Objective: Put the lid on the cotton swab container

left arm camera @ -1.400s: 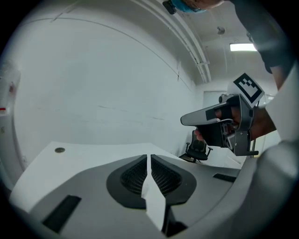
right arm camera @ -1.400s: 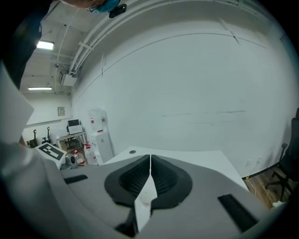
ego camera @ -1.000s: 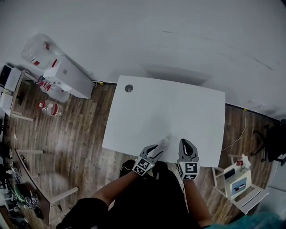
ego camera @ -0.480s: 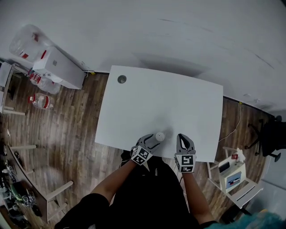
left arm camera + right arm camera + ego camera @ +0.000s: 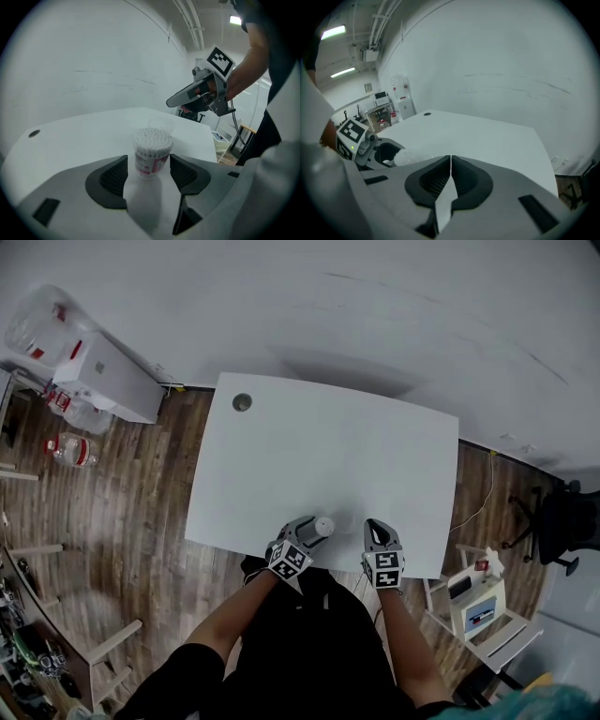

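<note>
Cotton swab container [image 5: 151, 152] uncapped.
My left tongs [image 5: 148, 164] just spread, container standing between them; right tongs [image 5: 450, 161] pressed together, empty.

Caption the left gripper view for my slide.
Left gripper, its jaws just opened, straddles the uncapped cotton swab container on the white table; the clear lid lies behind.

In the right gripper view the cotton swab container [image 5: 404, 156] shows only its white swab tops. The rest sits behind the grey body of the right gripper [image 5: 450, 158]. In the left gripper view the clear lid [image 5: 161, 124] is partly hidden behind the container, and the print on the container's label [image 5: 149, 165] is too blurred to read. In the head view the lid is too small to make out, and the bottom edge cuts off the person [image 5: 291, 652].
</note>
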`<state>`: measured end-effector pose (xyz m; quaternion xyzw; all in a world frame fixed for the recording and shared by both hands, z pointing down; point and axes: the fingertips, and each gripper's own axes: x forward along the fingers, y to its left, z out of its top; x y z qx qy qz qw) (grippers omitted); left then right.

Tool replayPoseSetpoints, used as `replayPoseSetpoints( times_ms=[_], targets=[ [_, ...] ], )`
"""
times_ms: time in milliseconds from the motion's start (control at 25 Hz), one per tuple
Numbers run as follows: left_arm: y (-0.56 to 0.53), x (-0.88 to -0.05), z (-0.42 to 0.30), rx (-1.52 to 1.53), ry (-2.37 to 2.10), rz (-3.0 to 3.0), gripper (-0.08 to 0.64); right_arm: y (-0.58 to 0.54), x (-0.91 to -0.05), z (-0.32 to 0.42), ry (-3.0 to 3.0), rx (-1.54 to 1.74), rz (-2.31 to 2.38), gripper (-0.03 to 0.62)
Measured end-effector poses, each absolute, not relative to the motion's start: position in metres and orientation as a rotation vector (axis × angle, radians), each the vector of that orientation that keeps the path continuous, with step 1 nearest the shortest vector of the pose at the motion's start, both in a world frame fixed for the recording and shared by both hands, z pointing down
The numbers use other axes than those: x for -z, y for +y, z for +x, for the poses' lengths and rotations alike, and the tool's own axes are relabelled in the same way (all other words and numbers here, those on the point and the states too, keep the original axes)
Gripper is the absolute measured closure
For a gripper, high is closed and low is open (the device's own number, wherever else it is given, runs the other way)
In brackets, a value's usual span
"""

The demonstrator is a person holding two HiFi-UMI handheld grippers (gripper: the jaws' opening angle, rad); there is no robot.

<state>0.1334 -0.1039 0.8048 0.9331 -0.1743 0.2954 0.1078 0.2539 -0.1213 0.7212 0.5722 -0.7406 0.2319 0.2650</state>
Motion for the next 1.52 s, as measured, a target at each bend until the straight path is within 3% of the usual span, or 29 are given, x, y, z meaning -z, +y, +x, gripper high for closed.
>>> replayPoseSetpoints(
  times_ms=[680, 1520],
  targets=[
    [-0.112, -0.803, 0.145, -0.838, -0.54, 2.786, 0.302, -0.128, -0.786, 0.242, -2.025, -0.625, 1.153, 0.56],
    [-0.107, -0.803, 0.144, -0.87, -0.51, 2.775, 0.312, -0.132, -0.729, 0.196, -2.29, -0.64, 1.111, 0.56]
  ],
)
